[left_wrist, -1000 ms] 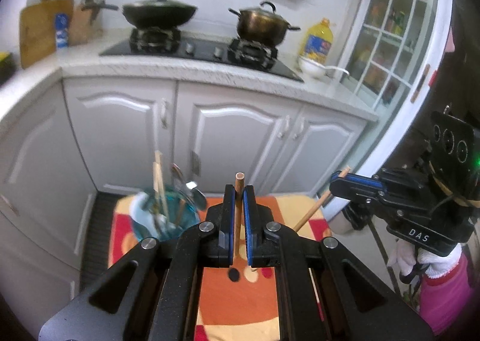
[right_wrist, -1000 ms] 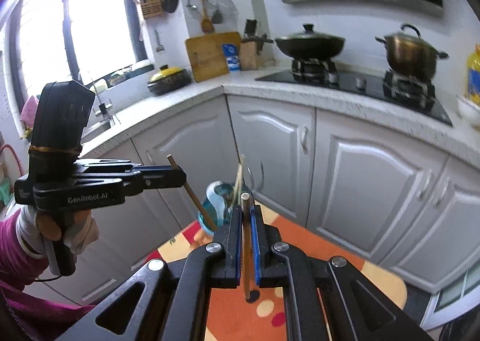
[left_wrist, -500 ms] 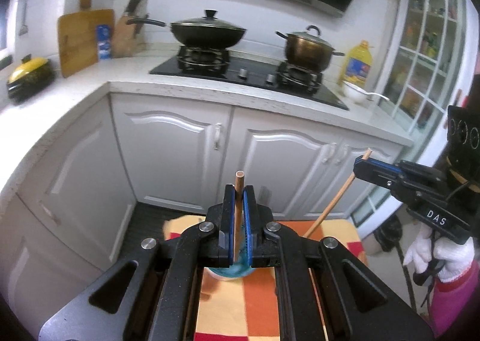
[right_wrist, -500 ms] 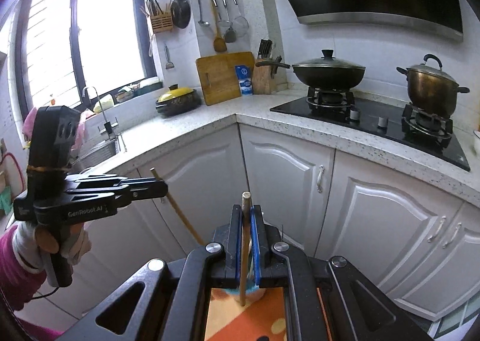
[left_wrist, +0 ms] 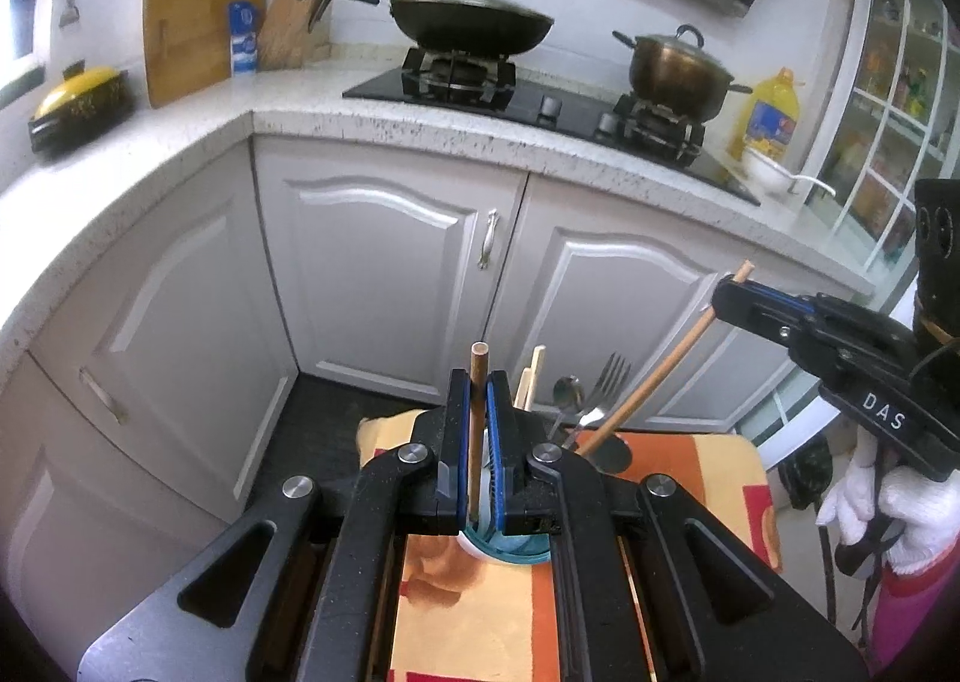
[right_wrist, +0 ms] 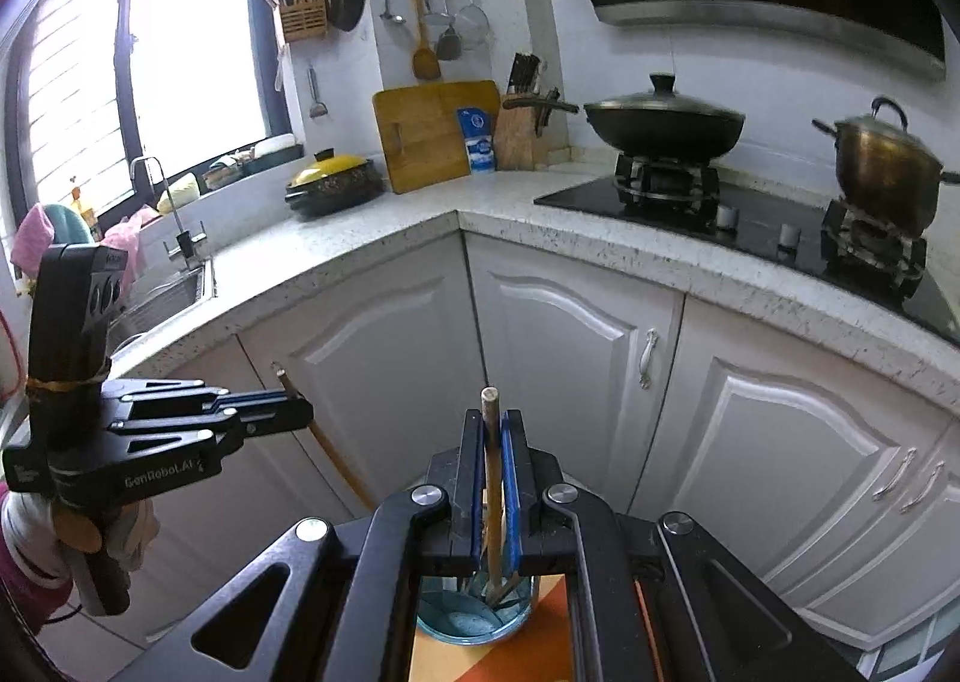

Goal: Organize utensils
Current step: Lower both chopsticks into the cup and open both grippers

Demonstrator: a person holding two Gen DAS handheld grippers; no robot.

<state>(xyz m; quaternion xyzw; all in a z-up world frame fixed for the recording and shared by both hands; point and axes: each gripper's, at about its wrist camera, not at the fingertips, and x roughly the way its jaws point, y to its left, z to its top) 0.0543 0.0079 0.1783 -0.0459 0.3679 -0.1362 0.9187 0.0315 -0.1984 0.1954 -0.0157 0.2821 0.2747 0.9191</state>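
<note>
My left gripper (left_wrist: 478,388) is shut on a wooden chopstick (left_wrist: 477,418) held upright, its lower end over the blue utensil cup (left_wrist: 510,544). My right gripper (right_wrist: 493,430) is shut on another wooden chopstick (right_wrist: 492,478) whose tip reaches into the blue cup (right_wrist: 474,613). The cup holds a fork (left_wrist: 603,382), a spoon (left_wrist: 565,391) and pale chopsticks (left_wrist: 531,379). In the left wrist view the right gripper (left_wrist: 729,295) holds its chopstick (left_wrist: 654,376) slanting down into the cup. In the right wrist view the left gripper (right_wrist: 294,412) shows at left with its chopstick (right_wrist: 330,445).
The cup stands on an orange patterned cloth (left_wrist: 480,610) on a small table in front of white cabinets (left_wrist: 384,274). A speckled counter (left_wrist: 180,166) carries a wok (left_wrist: 471,19), a pot (left_wrist: 675,70), an oil bottle (left_wrist: 771,115) and a cutting board (left_wrist: 198,31).
Both grippers have lowered toward the cup with their chopsticks still clamped. The right chopstick tip now reaches into the cup. The views have tilted up to the counter.
</note>
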